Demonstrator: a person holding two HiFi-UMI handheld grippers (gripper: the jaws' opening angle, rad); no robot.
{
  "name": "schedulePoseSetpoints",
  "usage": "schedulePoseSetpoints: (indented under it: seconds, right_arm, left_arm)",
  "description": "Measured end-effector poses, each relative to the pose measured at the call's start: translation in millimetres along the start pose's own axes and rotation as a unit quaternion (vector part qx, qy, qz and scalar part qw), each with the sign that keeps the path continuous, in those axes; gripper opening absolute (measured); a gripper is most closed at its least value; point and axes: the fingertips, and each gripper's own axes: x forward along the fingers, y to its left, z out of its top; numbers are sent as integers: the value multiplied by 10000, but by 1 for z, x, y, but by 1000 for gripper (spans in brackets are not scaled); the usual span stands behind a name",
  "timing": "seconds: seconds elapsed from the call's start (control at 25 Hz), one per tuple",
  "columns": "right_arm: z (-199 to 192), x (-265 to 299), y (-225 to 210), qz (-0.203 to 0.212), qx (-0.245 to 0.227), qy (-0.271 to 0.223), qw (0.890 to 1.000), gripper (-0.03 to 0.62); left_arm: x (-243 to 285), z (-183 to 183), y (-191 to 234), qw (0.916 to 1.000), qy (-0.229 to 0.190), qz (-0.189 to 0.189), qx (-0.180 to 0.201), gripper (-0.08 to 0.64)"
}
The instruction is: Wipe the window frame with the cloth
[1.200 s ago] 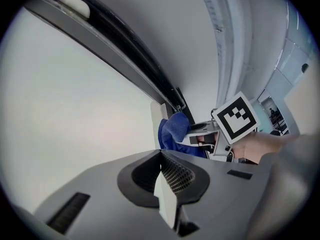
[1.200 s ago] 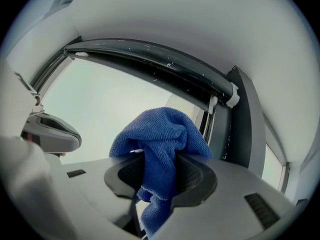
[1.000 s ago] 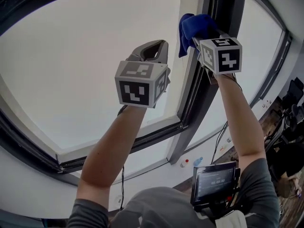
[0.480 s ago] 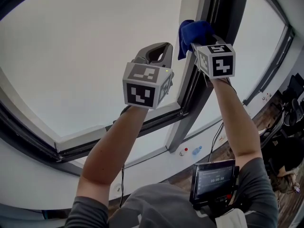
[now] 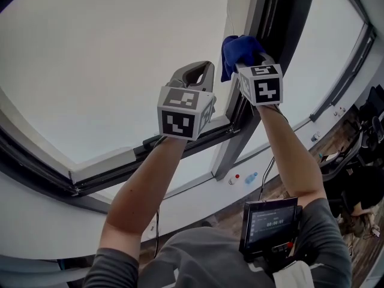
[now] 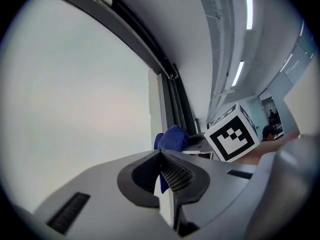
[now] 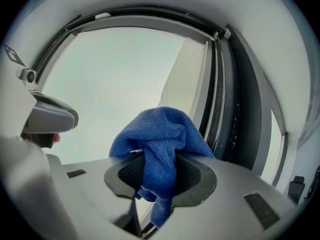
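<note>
The right gripper [image 7: 160, 180] is sliding down the dark grey window frame [image 7: 241, 109] — clamping the crumpled blue microfibre cloth [image 7: 159, 134]; the left gripper [image 6: 163, 176] is hovering closed, empty.

Bunched blue cloth [image 7: 160, 134], beside dark window frame [image 7: 239, 109]

Two tongs [image 5: 193, 75] [image 5: 245, 57], one cloth [image 5: 233, 45], one window frame [image 5: 285, 17].

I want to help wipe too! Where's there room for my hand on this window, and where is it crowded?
Free: the big pane left of the left gripper, down to the bottom frame, and the side pane right of the upright post. Crowded: at the post, where the right gripper holds the blue cloth, left gripper close beside.
</note>
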Motion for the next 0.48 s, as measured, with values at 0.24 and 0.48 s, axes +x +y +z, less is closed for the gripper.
schedulePoseSetpoints:
  seconds: [0.24, 0.48]
  right_arm:
    - [-41, 5, 15, 45, 145, 305, 9994, 147]
    - [-77, 7, 28, 51, 232, 603, 9979, 147]
  left_arm:
    - [-5, -32, 0, 9998, 157, -9, -91, 10]
    - [-10, -63, 1, 9993, 298, -10, -222, 11]
